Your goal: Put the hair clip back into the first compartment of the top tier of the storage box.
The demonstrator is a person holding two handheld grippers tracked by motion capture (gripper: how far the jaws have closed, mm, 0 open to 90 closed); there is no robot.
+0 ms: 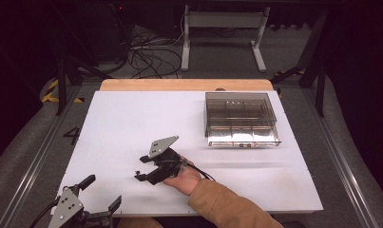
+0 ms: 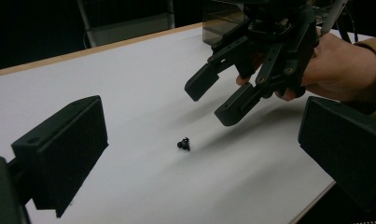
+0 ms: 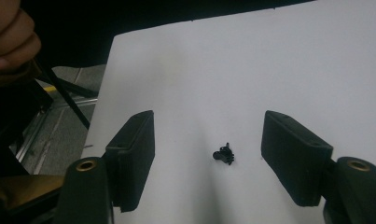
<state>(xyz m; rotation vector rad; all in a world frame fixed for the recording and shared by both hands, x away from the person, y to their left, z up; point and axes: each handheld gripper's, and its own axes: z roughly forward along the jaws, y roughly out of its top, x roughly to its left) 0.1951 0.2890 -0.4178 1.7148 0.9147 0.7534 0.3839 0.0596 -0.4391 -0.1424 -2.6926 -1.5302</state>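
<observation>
Right tongs (image 3: 209,163) stand half open, empty, straddling a tiny black plastic part (image 3: 224,154) on the white worktop (image 3: 223,70), apparently to pinch it; left tongs (image 2: 199,154) wait wide open, empty.

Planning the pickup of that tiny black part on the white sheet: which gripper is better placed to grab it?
Right. The right gripper hangs over the small black part, which lies between its open jaws. The left gripper sits back at the table's near edge, farther from the part.
</observation>
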